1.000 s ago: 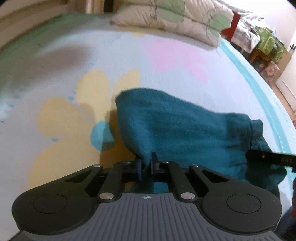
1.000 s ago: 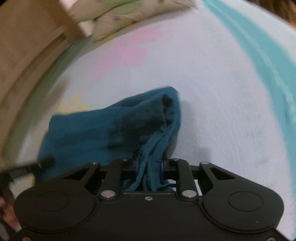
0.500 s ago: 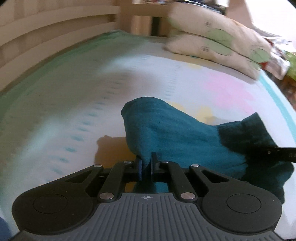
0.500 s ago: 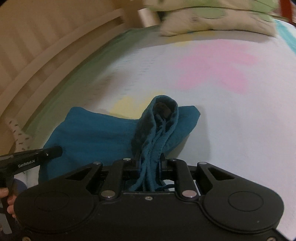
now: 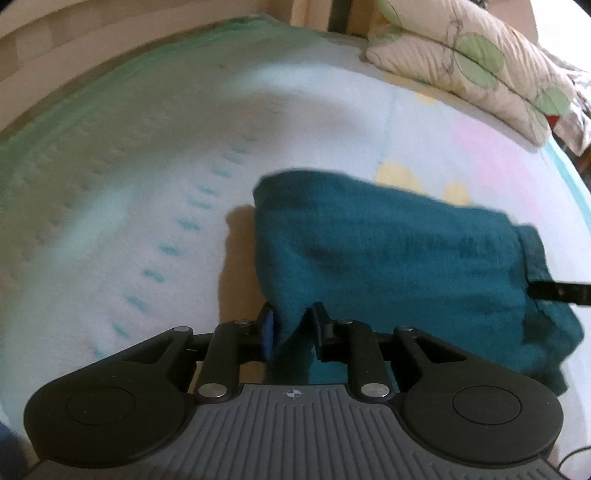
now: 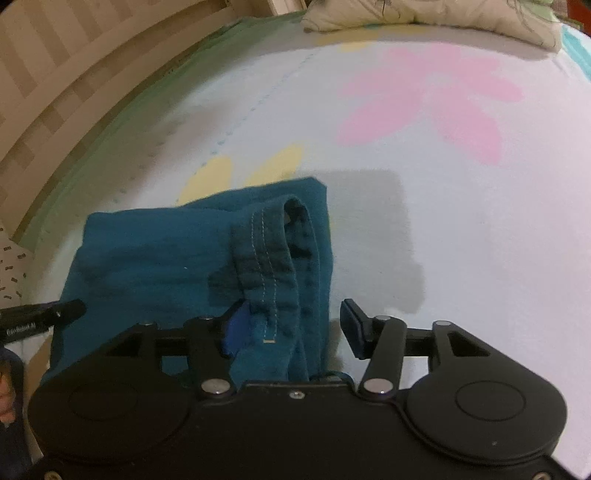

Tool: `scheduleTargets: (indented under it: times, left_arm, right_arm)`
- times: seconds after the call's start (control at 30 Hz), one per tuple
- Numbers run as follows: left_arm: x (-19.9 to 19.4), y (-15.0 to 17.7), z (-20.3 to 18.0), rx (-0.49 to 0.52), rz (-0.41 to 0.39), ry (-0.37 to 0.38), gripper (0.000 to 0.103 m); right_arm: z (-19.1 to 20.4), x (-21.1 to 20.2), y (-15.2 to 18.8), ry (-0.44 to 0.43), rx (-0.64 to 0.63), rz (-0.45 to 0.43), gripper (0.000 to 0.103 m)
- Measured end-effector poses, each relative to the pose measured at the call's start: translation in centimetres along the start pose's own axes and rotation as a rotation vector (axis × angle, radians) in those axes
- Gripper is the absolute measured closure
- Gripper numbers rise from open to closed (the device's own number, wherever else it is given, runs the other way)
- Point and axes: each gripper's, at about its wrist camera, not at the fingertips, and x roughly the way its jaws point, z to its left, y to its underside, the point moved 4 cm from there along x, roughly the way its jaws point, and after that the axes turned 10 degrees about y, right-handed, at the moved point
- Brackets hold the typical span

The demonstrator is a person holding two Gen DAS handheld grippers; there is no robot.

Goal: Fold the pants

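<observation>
Teal cotton pants [image 6: 192,258] lie folded at the frame's lower centre on the flowered bedsheet [image 6: 461,221]; the right gripper [image 6: 291,328] gapes, released (waistband between), and the left gripper [image 5: 293,332] stands slightly parted around a fold.

Pants [image 6: 207,254] on bedsheet [image 6: 461,221] (pillow [image 6: 424,14] behind)

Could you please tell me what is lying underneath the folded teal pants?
The pants lie on the flower-print bedsheet; yellow petals peek out behind them. The rest underneath is covered.
</observation>
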Motion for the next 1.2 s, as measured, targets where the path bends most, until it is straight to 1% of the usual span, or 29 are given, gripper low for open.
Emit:
scheduleTargets:
  times: [0.07, 0.13, 0.27, 0.33, 0.4, 0.43, 0.47, 0.5, 0.53, 0.6, 0.67, 0.73, 0.8, 0.87, 0.97, 1.1, 1.2]
  left_arm:
    - [-1.2, -0.6, -0.4, 0.017, -0.038, -0.035, 0.082]
    - [-2.9, -0.8, -1.0, 0.042, -0.075, -0.054, 0.082]
    - [-4.7, -0.7, -2.5, 0.053, -0.102, -0.028, 0.082]
    - [-4.9, -0.2, -3.5, 0.064, -0.1, -0.008, 0.082]
    - [-4.4, 0.4, -4.3, 0.084, -0.082, 0.015, 0.082]
    - [-3.8, 0.6, -4.7, 0.09, -0.066, 0.021, 0.082]
    - [-3.3, 1.0, -4.9, 0.092, -0.05, 0.025, 0.082]
    - [-3.0, 1.4, -5.0, 0.094, -0.041, 0.032, 0.082]
    - [-2.7, 1.8, -5.2, 0.094, -0.033, 0.039, 0.082]
    - [-2.4, 2.7, -5.5, 0.089, -0.019, 0.046, 0.082]
    - [-2.0, 3.4, -5.6, 0.079, -0.009, 0.045, 0.082]
    - [-1.7, 4.2, -5.8, 0.076, -0.001, 0.034, 0.082]
    - [-1.7, 5.0, -5.9, 0.072, 0.012, 0.021, 0.082]
    - [-1.4, 5.8, -5.7, 0.065, 0.029, 0.017, 0.082]
    - [-1.0, 6.6, -5.3, 0.056, 0.031, 0.022, 0.082]
    - [-0.9, 6.4, -5.2, 0.053, 0.019, 0.022, 0.082]
    - [-1.3, 6.2, -5.5, 0.048, 0.012, 0.004, 0.082]
  right_arm:
    - [0.2, -1.4, -0.2, 0.012, -0.013, -0.044, 0.045]
    - [0.8, -2.9, 0.0, 0.031, -0.023, -0.094, 0.044]
    - [3.0, -5.0, 0.3, 0.084, -0.06, -0.183, 0.043]
    - [3.9, -5.8, 0.8, 0.101, -0.082, -0.22, 0.043]
    - [4.4, -5.9, 1.2, 0.139, -0.106, -0.238, 0.044]
    - [4.3, -5.7, 1.3, 0.161, -0.107, -0.239, 0.044]
    - [4.0, -5.6, 1.2, 0.165, -0.098, -0.232, 0.043]
    - [3.7, -5.9, 1.2, 0.148, -0.082, -0.232, 0.045]
    - [3.5, -6.0, 1.1, 0.122, -0.065, -0.234, 0.049]
    - [3.2, -6.6, 1.1, 0.075, -0.038, -0.24, 0.054]
    - [3.9, -6.6, 1.6, 0.037, -0.054, -0.245, 0.056]
    - [4.9, -6.1, 2.5, 0.014, -0.098, -0.225, 0.065]
    - [5.7, -5.0, 3.6, 0.013, -0.127, -0.187, 0.066]
    - [5.6, -3.6, 4.9, 0.034, -0.136, -0.145, 0.068]
    - [4.7, -1.8, 6.0, 0.067, -0.105, -0.079, 0.072]
    - [3.7, -1.6, 5.5, 0.058, -0.069, -0.081, 0.073]
    - [3.5, -2.9, 4.8, 0.054, -0.065, -0.121, 0.071]
